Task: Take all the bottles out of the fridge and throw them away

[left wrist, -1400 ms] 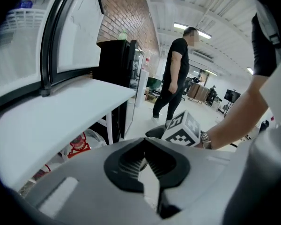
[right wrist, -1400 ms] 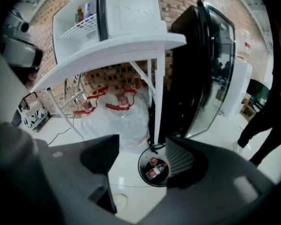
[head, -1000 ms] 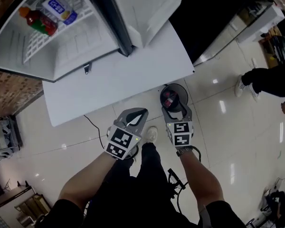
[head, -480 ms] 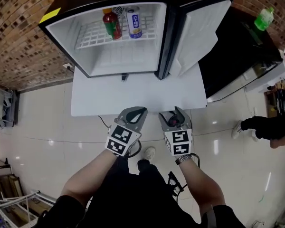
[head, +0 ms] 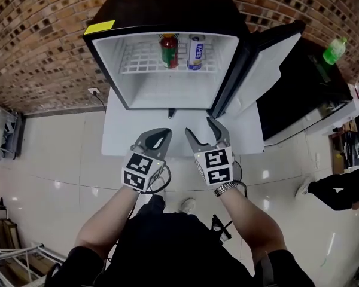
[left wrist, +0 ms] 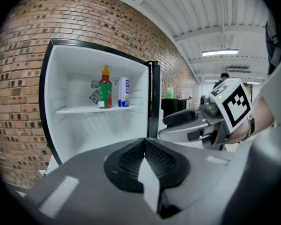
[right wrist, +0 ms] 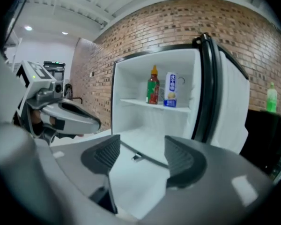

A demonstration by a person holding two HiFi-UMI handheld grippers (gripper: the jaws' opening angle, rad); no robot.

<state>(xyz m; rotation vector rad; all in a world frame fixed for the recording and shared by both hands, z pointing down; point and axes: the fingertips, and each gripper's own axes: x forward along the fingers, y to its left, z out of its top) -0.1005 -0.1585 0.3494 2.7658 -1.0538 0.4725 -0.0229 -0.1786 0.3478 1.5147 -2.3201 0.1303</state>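
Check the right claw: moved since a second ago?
Yes. The right claw moved toward the fridge: then well clear of it, now open just before its lower front edge.

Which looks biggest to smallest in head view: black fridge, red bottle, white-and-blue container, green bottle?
Black fridge, white inside: largest by far.
Red orange-capped bottle and white-and-blue drink container: alike, unranked.
Green plastic bottle: about their size, off at the edge, unsure.

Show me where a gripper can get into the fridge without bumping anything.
Bare: the shelf left of the red bottle, and the whole space under the shelf. Crowded: right of centre, where the red bottle and white bottle stand close together, with a narrower strip at the shelf's right end.
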